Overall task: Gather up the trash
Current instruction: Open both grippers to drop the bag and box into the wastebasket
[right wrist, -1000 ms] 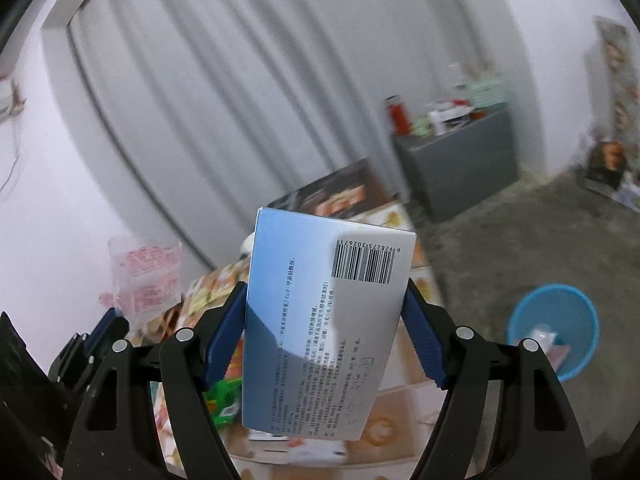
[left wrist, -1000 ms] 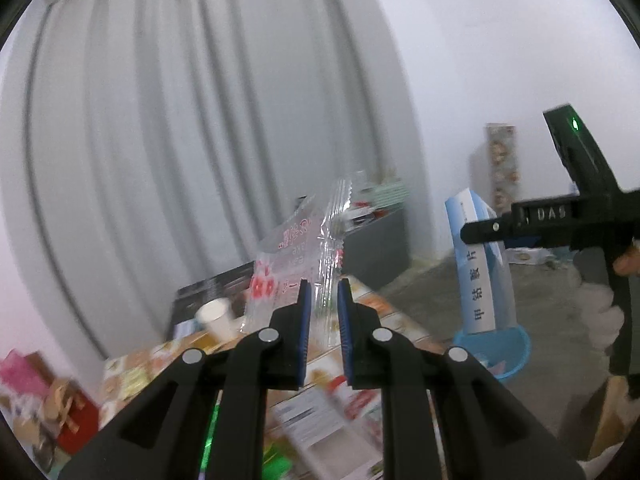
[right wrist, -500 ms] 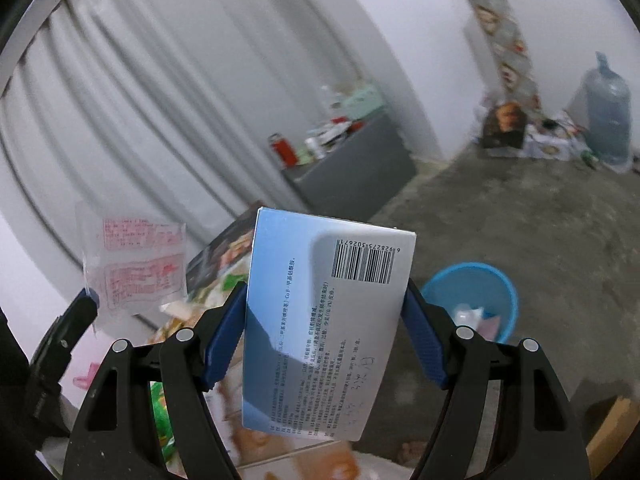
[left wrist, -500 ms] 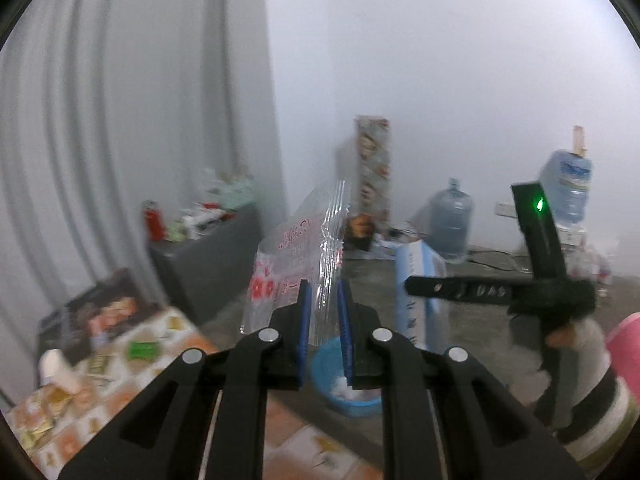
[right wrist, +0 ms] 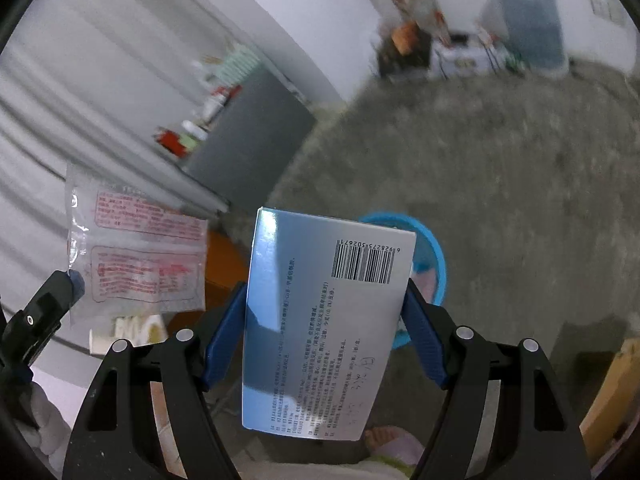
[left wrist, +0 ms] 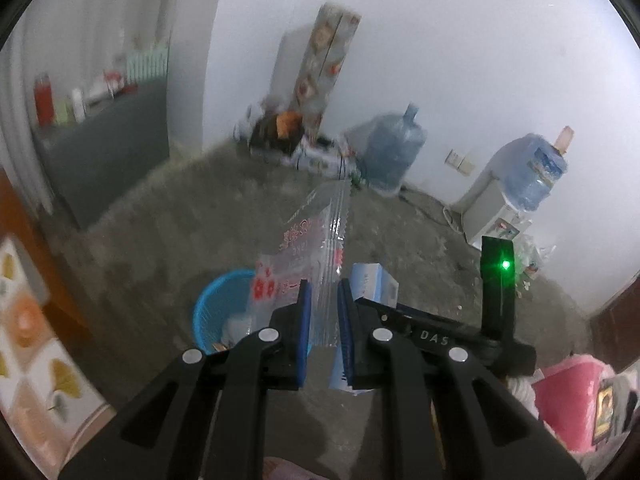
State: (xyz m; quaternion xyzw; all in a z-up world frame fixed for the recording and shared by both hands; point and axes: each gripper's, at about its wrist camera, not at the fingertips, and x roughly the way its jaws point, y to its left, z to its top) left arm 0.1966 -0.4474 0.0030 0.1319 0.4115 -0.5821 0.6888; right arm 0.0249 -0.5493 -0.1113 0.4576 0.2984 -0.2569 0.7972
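The left claw (left wrist: 322, 312) is nearly closed, its blue pads pinching the lower part of a clear crinkled plastic wrapper with red print (left wrist: 316, 252), which stands up out of the grip and hangs in the air over the grey concrete floor (left wrist: 200, 232). The right claw (right wrist: 324, 332) stands wide, its blue pads pressed against the two long sides of a flat silver-blue cardboard box with a barcode and small print (right wrist: 320, 320), held upright above that floor. A round blue plastic waste basket (left wrist: 218, 312) sits on the floor just beyond and below both loads, with some pale scraps already inside; from the right wrist view its rim (right wrist: 436, 256) peeks out behind the box.

The wrapper looks almost weightless, limp and slick. A pinch near one edge is enough, but it will probably flutter and drift when let go, so it is best released low and close over the basket mouth. The box seems light and fairly stiff, likely hollow, so its walls could buckle under a hard squeeze; gripping across the narrow sides near the middle, as here, keeps it from swivelling. It should drop straight once freed.

A corner of a patterned tabletop (left wrist: 28, 344) shows at the left edge.
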